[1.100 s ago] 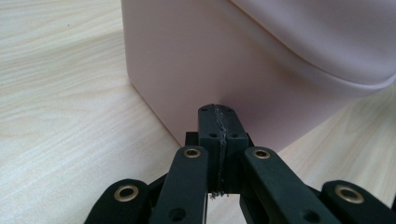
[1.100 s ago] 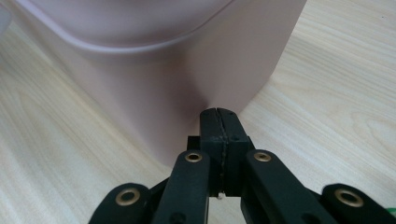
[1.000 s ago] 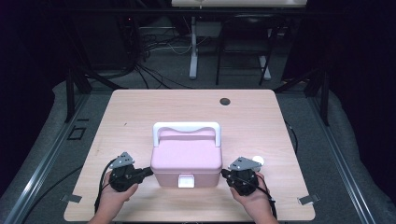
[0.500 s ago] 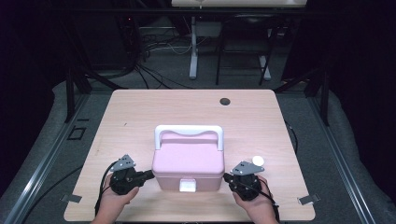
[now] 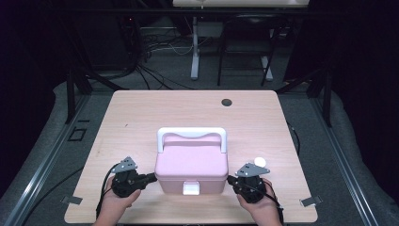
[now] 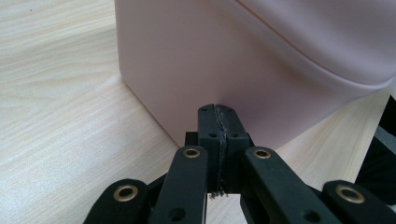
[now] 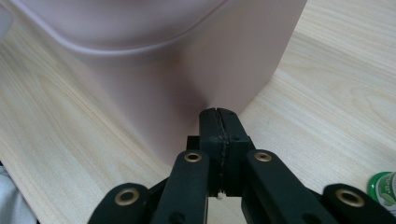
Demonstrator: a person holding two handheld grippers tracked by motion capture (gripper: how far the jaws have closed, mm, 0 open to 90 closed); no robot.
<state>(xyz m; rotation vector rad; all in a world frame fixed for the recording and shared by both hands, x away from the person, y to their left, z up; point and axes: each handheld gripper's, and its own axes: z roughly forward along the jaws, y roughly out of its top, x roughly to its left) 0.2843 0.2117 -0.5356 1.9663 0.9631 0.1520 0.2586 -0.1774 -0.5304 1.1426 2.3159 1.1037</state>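
Pink box [image 5: 191, 167] unmoved; both hand-held grippers still press its sides.

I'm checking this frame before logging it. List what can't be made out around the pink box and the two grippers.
- Pink box contents: hidden by its closed lid, high view.
- Contact between left gripper and the box wall: too close to tell, left gripper view.
- Same for right gripper, right gripper view.
- Green-and-white thing: cut off by the frame edge, right gripper view.

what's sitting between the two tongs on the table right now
The pink lidded box with a white handle sits between the left tongs and right tongs, as the high view shows. Each gripper view shows shut jaw tips right at a box side wall.
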